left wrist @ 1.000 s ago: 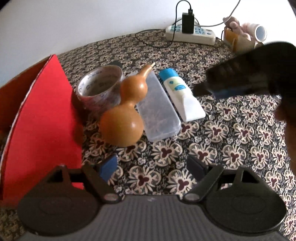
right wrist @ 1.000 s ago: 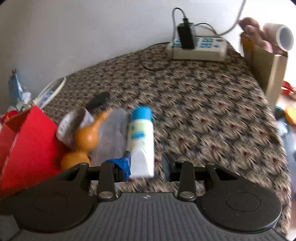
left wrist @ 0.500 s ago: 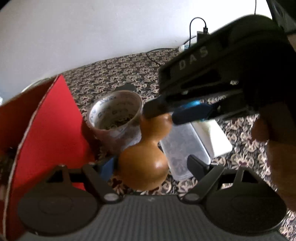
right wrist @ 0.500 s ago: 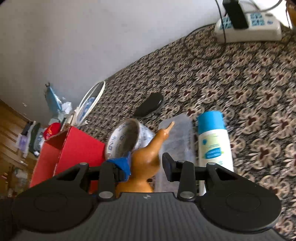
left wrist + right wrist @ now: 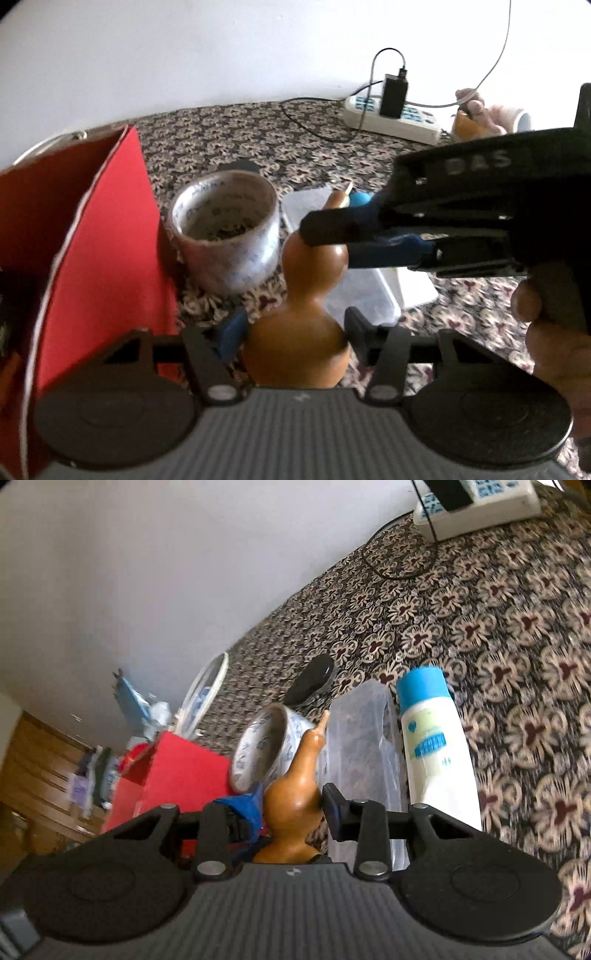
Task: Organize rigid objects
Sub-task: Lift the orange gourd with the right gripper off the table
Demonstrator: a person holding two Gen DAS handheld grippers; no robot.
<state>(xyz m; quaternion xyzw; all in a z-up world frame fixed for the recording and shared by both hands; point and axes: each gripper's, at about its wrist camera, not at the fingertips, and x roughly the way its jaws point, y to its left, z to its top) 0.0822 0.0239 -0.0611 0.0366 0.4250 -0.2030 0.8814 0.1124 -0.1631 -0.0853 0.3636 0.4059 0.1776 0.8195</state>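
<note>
Lettering "DAS" on right gripper (image 5: 332, 236), both grippers closing around brown gourd (image 5: 295, 343), left gripper (image 5: 293, 332) low.

There was one brown gourd (image 5: 295, 343), one roll of clear tape (image 5: 225, 236), one clear plastic case (image 5: 364, 746), one white tube with a blue cap (image 5: 436, 753), one red box (image 5: 99, 240), one power strip (image 5: 391, 116) and one small black object (image 5: 310, 677).

Smooth, semi-glossy orange-brown gourd (image 5: 295, 343). Glossy clear packing-tape roll (image 5: 225, 240). Matt red cardboard box (image 5: 107, 251). Translucent, frosted plastic case (image 5: 364, 753). Smooth white plastic tube with blue cap (image 5: 432, 746). Patterned floral woven cloth (image 5: 517, 635), matt. Ribbed matt black plastic is seen on the gripper bodies.
</note>
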